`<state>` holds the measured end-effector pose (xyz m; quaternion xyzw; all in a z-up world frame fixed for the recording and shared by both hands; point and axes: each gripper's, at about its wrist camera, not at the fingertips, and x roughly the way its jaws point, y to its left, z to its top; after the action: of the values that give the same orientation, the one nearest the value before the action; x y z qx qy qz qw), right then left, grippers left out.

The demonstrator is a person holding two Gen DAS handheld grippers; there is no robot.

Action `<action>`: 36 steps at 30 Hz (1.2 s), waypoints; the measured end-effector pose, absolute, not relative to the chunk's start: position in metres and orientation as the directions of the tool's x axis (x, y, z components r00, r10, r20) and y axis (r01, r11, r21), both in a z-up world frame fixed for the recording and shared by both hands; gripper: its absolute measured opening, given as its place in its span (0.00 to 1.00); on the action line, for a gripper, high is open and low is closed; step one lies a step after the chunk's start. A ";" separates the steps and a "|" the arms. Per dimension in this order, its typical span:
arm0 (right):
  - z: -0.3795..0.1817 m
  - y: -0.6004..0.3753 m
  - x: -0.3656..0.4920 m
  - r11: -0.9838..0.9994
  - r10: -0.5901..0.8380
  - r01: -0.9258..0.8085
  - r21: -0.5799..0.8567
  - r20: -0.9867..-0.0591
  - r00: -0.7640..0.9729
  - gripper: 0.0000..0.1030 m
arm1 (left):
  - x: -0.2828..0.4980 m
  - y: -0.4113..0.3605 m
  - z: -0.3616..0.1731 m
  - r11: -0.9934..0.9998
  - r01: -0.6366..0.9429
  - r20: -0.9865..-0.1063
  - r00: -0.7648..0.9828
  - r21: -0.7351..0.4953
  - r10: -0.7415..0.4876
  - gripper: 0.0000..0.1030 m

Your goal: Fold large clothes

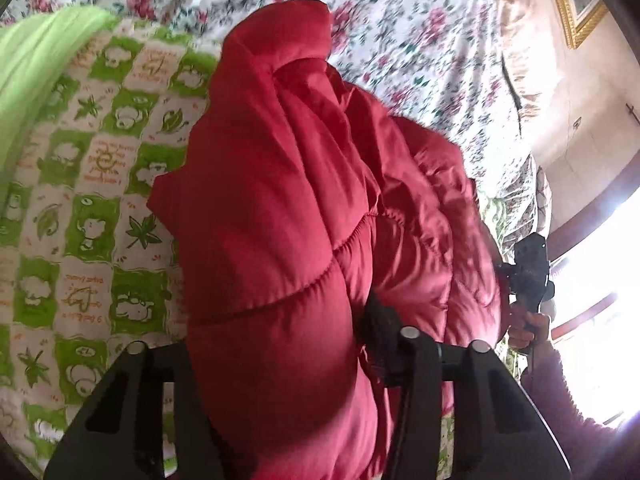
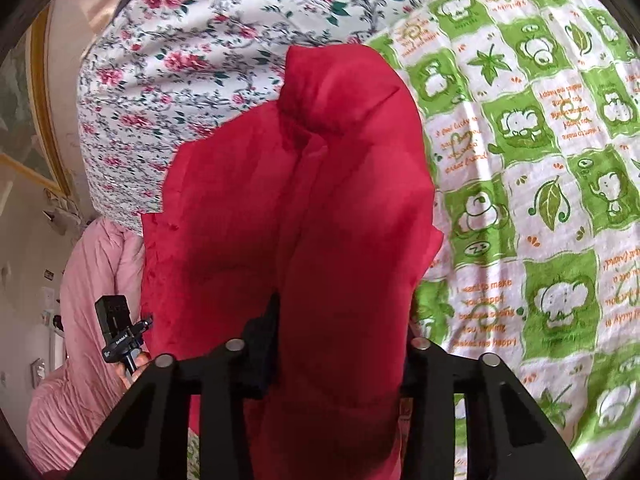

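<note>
A red quilted puffer jacket (image 1: 304,200) hangs bunched and lifted over the bed, filling the middle of both views. In the left wrist view my left gripper (image 1: 280,360) is shut on a thick fold of it. Only its right finger (image 1: 378,340) shows, pressed into the fabric. In the right wrist view the red jacket (image 2: 304,200) rises from my right gripper (image 2: 340,340), which is shut on another fold, with the left finger (image 2: 264,336) against the cloth. Each view catches the other gripper's body beside the jacket: the right gripper (image 1: 528,272) and the left gripper (image 2: 120,328).
A green-and-white checked blanket (image 1: 80,220) with cartoon prints lies under the jacket, over a floral sheet (image 1: 420,40). Plain green cloth (image 1: 32,72) sits at the far left. Pink bedding (image 2: 92,280), a gold-framed picture (image 1: 576,8) and a bright window (image 1: 600,280) border the bed.
</note>
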<state>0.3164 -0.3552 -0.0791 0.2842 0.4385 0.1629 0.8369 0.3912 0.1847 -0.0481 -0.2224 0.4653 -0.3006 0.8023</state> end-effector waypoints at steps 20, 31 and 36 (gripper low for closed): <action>-0.043 -0.282 0.189 0.761 0.596 -0.149 0.632 -0.589 0.546 0.33 | 0.224 0.237 0.001 0.729 0.295 -0.592 0.436 -0.618 -0.678 0.36; -0.081 -0.278 0.137 0.743 0.596 -0.090 0.663 -0.594 0.539 0.35 | 0.173 0.250 -0.024 0.744 0.276 -0.613 0.432 -0.608 -0.661 0.36; -0.097 -0.286 0.146 0.748 0.573 -0.040 0.663 -0.614 0.543 0.41 | 0.174 0.257 -0.052 0.754 0.205 -0.643 0.412 -0.624 -0.645 0.39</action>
<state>0.1462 -0.2863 -0.0970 0.3027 0.4404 0.1860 0.8245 0.1740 0.2565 -0.0521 -0.2321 0.4740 -0.2634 0.8075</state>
